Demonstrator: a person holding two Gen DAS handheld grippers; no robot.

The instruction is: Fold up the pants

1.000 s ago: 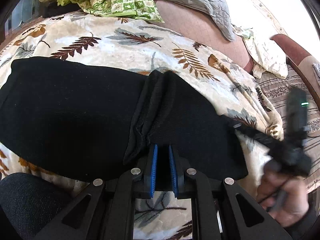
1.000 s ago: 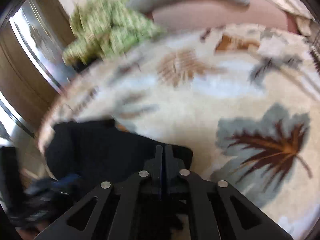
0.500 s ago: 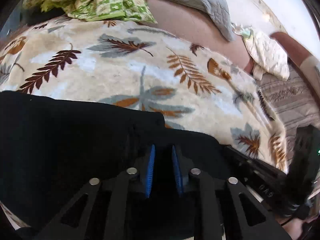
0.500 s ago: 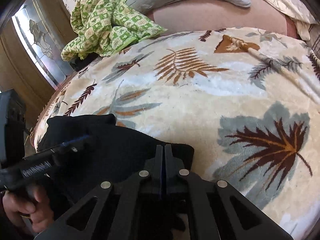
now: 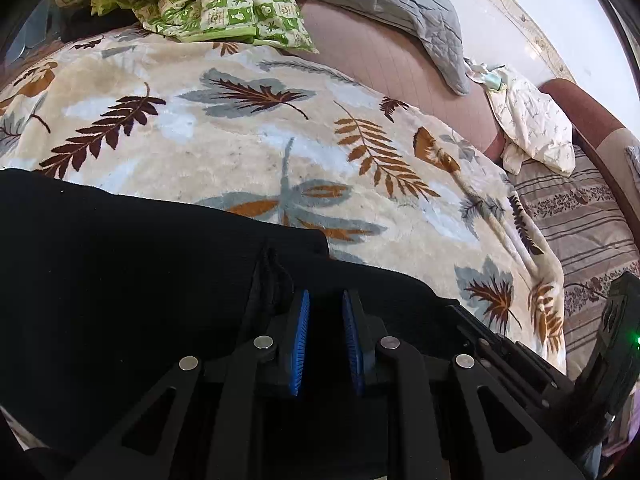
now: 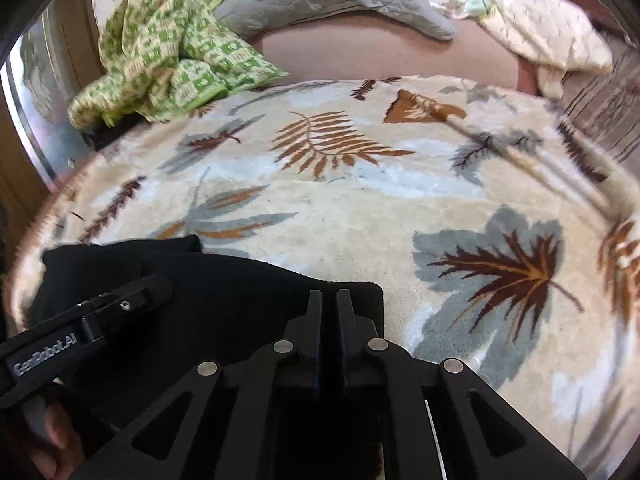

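The black pants (image 5: 132, 276) lie across the leaf-print blanket (image 5: 248, 148) on the bed. My left gripper (image 5: 325, 312) sits low over the pants at a bunched fold, its blue pads a little apart with black cloth between them. My right gripper (image 6: 329, 300) is at the right-hand corner of the pants (image 6: 224, 292), its fingers slightly parted with black cloth under them. The left gripper also shows in the right wrist view (image 6: 132, 300), and the right one shows at the right edge of the left wrist view (image 5: 520, 364).
A green checked cloth (image 5: 192, 4) and a grey quilted pillow (image 5: 372, 0) lie at the far side. A cream cloth (image 5: 532, 128) and a striped sheet (image 5: 592, 216) lie to the right. A wooden door (image 6: 24, 168) stands at the left.
Both grippers have moved forward and down onto the pants. The right gripper's fingers, pressed together before, now stand slightly apart. The left pads have widened a little.
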